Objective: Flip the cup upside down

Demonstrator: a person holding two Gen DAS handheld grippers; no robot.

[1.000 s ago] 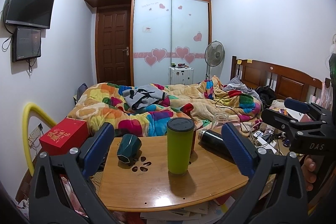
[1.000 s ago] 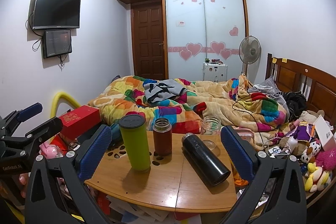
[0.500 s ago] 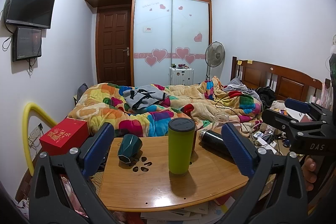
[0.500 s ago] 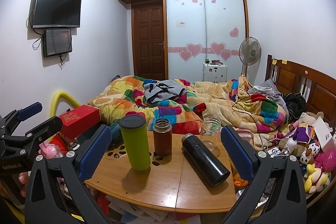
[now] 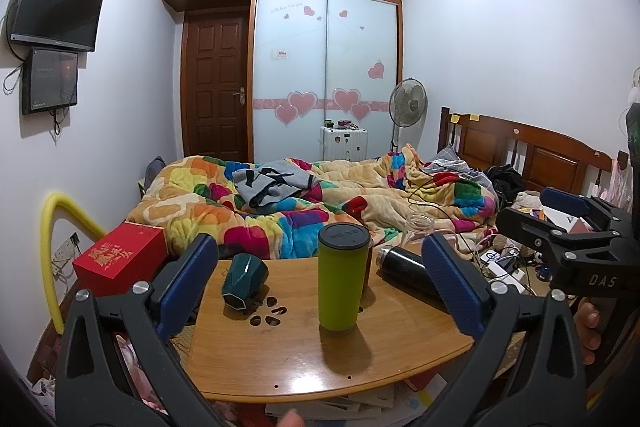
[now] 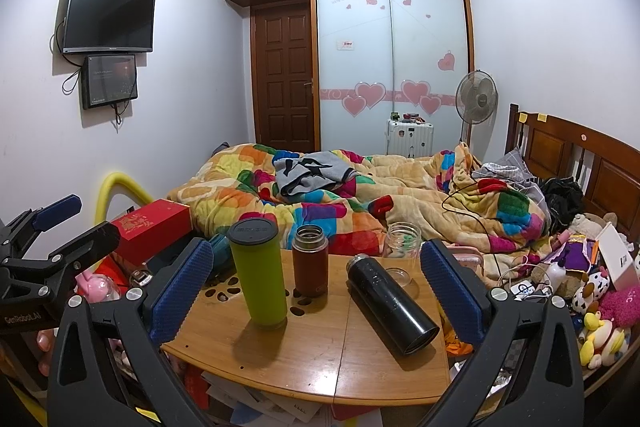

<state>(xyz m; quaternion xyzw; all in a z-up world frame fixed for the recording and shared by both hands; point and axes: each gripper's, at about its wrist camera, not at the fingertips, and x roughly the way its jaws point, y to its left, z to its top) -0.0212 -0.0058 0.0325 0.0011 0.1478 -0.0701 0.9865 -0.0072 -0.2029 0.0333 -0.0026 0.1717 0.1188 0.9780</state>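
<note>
Your wooden table (image 6: 304,359) carries five vessels: a green tumbler (image 6: 259,275) standing upright, a brown flask (image 6: 310,261) just behind it, a black flask (image 6: 390,303) lying on its side, a clear glass jar (image 6: 403,243) at the far edge, and a dark teal cup (image 5: 244,279) tipped over near the cut-out holes.

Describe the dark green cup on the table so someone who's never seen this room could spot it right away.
Find the round wooden table at the foot of the bed with the colourful blanket. The dark green cup sits at its far left, near the red box, beside leaf-shaped cutouts. Unlike the tall green tumbler and black flask, it is short, faceted and tipped over.
</note>
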